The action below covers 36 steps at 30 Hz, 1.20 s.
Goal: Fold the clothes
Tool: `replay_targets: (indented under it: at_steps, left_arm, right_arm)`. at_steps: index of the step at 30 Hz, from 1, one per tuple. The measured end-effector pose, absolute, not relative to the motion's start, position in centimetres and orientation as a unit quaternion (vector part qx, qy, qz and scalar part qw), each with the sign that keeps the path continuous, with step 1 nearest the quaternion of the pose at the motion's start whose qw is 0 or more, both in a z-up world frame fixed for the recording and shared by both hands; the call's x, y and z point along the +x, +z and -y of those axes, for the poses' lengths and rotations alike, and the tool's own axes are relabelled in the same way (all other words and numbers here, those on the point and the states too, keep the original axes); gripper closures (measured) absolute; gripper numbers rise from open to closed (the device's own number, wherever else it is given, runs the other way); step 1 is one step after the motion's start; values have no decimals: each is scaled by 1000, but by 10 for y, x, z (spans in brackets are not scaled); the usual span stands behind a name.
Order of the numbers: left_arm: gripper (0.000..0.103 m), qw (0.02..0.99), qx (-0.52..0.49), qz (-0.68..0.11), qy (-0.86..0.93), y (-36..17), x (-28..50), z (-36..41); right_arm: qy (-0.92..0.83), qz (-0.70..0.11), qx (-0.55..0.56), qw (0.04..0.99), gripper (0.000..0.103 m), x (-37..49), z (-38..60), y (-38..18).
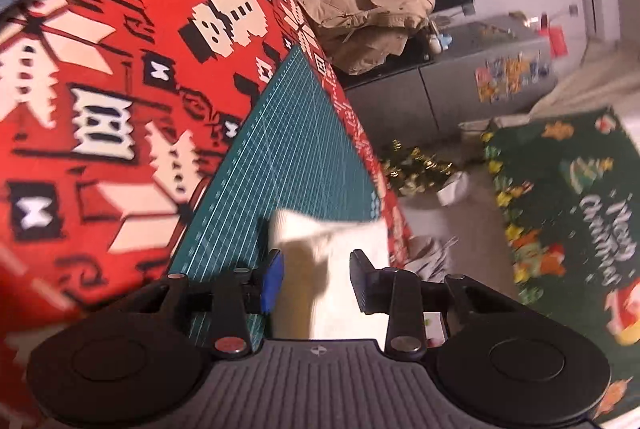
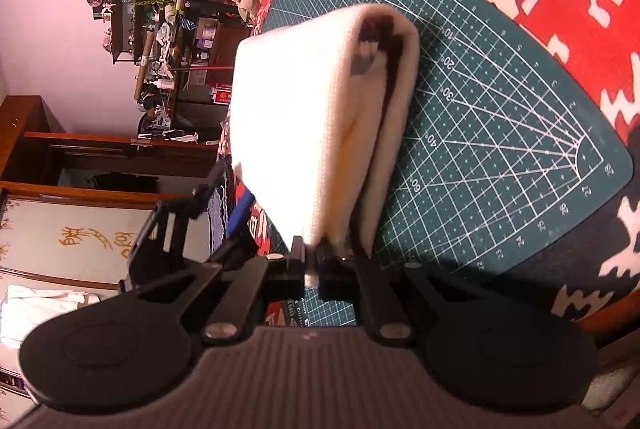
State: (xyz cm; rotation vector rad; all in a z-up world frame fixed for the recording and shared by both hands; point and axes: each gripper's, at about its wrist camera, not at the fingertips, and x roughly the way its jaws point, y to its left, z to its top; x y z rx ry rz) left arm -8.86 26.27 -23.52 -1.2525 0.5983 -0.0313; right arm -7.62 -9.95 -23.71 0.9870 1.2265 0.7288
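Cloth [image 2: 320, 117], white and folded, hangs over the green mat [image 2: 500, 109], pinched in the right gripper [image 2: 311, 249]; the left gripper [image 1: 316, 277] stands partly open around its edge, not pressing.

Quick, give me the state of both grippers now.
Left gripper: open, the white cloth lies between its fingers, not pinched.
Right gripper: shut on the folded white cloth, held above the cutting mat.

White garment [image 2: 320, 117] is soft ribbed cloth; cutting mat [image 2: 500, 133] matt, smooth; red blanket [image 1: 120, 89] fleecy cloth.
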Motion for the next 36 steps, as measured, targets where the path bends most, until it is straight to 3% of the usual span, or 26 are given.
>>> replay_targets:
  at_steps: [7, 12, 16, 19, 20, 21, 27, 36]
  left_arm:
    - [69, 638, -729, -233, -83, -273, -82, -270]
    - [69, 606, -763, -205, -90, -282, -85, -267]
    - [72, 637, -737, -217, -66, -271, -77, -264]
    - [83, 663, -711, -230, -44, -264, -72, -265]
    - [94, 683, -691, -236, -32, -257, -72, -264]
    - [96, 704, -667, -241, -20, -250, -73, -263]
    - [97, 805, -538, -250, 4, -226, -73, -249]
    - [97, 830, -492, -262, 15, -230, -67, -245]
  right_arm:
    - [318, -540, 437, 645, 98, -76, 99, -238]
    - [319, -540, 439, 644, 98, -75, 98, -240]
    - [319, -540, 440, 643, 98, -75, 99, -242]
    - [319, -539, 440, 643, 98, -76, 98, -243]
    - [319, -539, 440, 644, 98, -76, 98, -243]
    - [319, -538, 439, 645, 98, -76, 98, -243]
    - [318, -536, 440, 646, 98, -76, 99, -243]
    - [319, -536, 430, 653, 98, -76, 97, -237]
